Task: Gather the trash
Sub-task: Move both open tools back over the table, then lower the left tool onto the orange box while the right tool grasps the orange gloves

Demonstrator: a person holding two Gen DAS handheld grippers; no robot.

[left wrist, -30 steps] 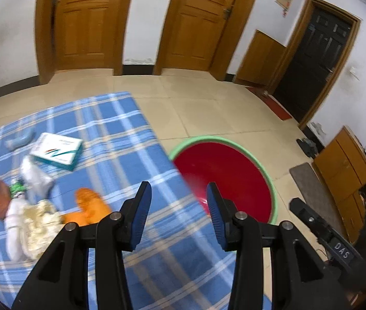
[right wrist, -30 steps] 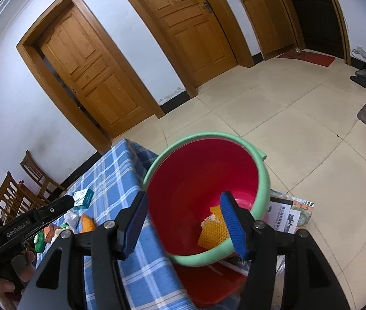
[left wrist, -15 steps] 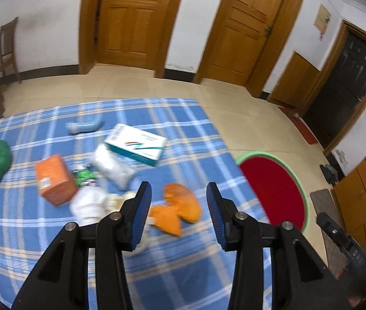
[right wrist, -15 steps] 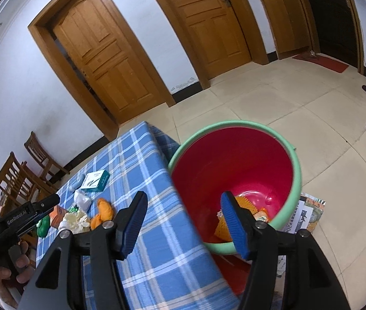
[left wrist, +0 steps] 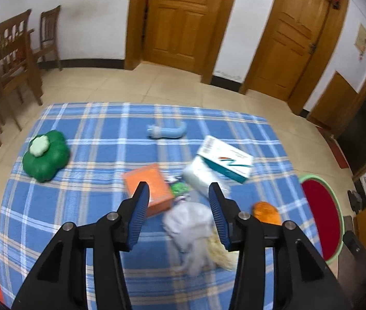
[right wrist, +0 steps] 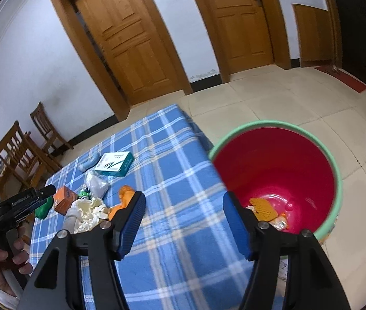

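Observation:
Trash lies on a blue plaid tablecloth (left wrist: 84,118): a crumpled white wrapper pile (left wrist: 193,230), an orange box (left wrist: 148,186), orange peel (left wrist: 266,213), a white-teal carton (left wrist: 225,159), a clear plastic bag (left wrist: 203,177) and a pale blue tube (left wrist: 166,132). My left gripper (left wrist: 179,208) is open and empty, above the pile and the orange box. A red bucket with a green rim (right wrist: 278,173) stands beside the table's right edge, with orange scraps (right wrist: 264,208) inside. My right gripper (right wrist: 183,222) is open and empty, over the table edge next to the bucket.
A green pumpkin-shaped toy (left wrist: 46,155) sits at the table's left. Wooden chairs (left wrist: 15,56) stand on the tiled floor to the far left. Wooden doors (left wrist: 180,20) line the back wall. The left gripper's body (right wrist: 15,206) shows in the right wrist view.
My left gripper has swung left from the bucket to above the trash pile. My right gripper has drawn back from over the bucket toward the table edge. Both stay open.

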